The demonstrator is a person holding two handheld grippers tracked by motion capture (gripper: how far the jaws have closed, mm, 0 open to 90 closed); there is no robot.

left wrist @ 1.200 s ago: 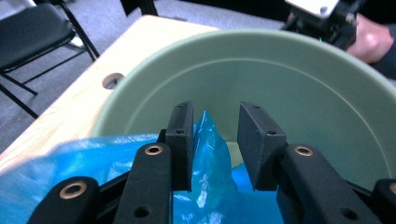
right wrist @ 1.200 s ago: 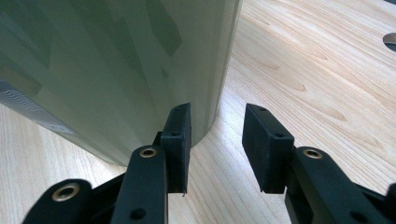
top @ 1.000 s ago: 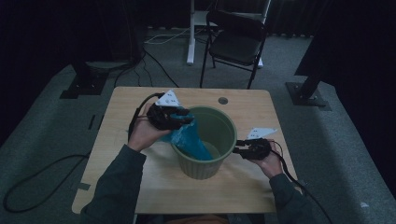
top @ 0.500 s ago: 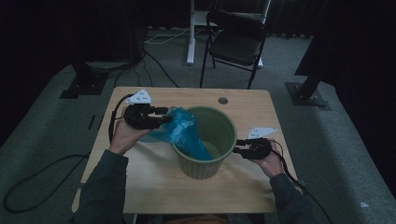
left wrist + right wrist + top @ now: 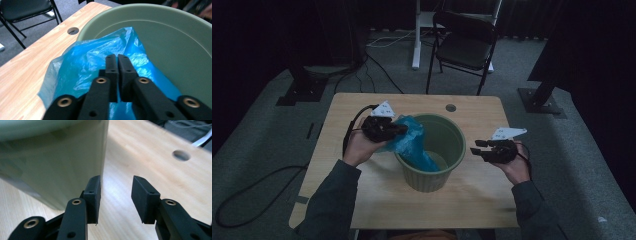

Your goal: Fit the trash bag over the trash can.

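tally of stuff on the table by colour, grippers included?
Green: 1, the bin
Blue: 1, the plastic bag
Black: 2, the left hand-held gripper and the right hand-held gripper
Total: 4

A green bin (image 5: pixel 432 170) stands near the middle of the wooden counter (image 5: pixel 472 200) and is the main obstacle between the two hands. A blue plastic bag (image 5: pixel 409 142) drapes over its left rim and hangs down inside, blocking that side of the opening; the right part of the opening is open from above. The left gripper (image 5: pixel 392 129), pinched together on the bag, sits at the left rim. The right gripper (image 5: pixel 476 148), jaws parted with nothing between, hovers just beside the bin's right wall. Bare counter lies in front of the bin and behind it, where only a small round hole (image 5: pixel 451 107) marks the surface.
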